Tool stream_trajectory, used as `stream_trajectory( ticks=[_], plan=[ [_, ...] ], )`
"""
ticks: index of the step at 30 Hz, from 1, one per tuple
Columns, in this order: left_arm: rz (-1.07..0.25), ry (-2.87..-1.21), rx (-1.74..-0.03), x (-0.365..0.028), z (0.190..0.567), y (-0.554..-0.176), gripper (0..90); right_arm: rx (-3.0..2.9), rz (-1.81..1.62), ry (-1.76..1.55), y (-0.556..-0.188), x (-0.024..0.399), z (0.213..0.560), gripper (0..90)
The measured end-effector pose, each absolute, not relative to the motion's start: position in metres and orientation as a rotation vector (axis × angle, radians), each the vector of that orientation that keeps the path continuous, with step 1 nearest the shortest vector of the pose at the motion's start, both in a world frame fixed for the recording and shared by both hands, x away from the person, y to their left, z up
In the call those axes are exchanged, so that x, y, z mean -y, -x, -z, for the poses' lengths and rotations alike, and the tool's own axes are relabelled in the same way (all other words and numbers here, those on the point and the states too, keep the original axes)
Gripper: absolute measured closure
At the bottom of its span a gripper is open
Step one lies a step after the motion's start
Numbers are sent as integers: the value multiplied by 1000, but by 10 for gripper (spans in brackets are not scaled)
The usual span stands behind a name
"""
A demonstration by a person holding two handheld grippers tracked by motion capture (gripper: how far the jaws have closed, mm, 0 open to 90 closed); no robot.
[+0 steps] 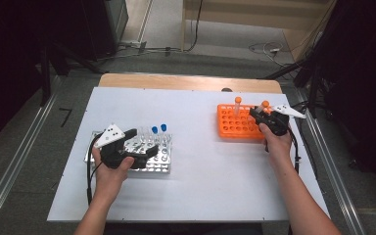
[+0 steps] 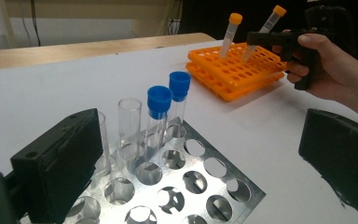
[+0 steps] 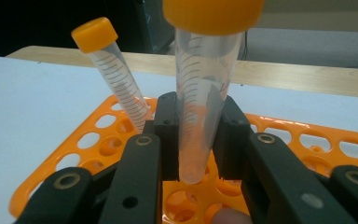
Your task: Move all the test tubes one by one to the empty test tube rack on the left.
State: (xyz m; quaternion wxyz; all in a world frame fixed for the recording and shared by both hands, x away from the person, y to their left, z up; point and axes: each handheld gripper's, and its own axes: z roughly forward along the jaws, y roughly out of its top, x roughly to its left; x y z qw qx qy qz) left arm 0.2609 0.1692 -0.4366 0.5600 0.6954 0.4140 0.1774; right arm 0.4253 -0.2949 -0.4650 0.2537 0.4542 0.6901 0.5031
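Note:
My right gripper (image 3: 196,140) is shut on the lower part of a clear tube with an orange cap (image 3: 203,79), held tilted just above the orange rack (image 3: 87,140). A second orange-capped tube (image 3: 115,74) leans in a rack hole behind it. In the high view this gripper (image 1: 256,113) is at the rack's right end (image 1: 231,126). My left gripper (image 2: 200,158) stands wide open over the metal rack (image 2: 223,189), with nothing between the jaws. Two blue-capped tubes (image 2: 159,105) and uncapped glass tubes (image 2: 129,119) stand in that rack.
The white table top (image 1: 200,166) has bare room between the two racks and along its front edge. A wooden strip (image 1: 186,81) runs along the far edge. Cables (image 1: 269,48) lie on the floor beyond, and metal rails (image 1: 19,156) flank the table.

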Motion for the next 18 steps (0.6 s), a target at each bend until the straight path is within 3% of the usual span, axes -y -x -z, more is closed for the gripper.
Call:
stream_trajectory(
  ticks=[18],
  plan=[
    [-371, -1669, -873, -137, 427, -278, 0, -1950, -1376, -1178, -382, 302, 457, 715]
  ],
)
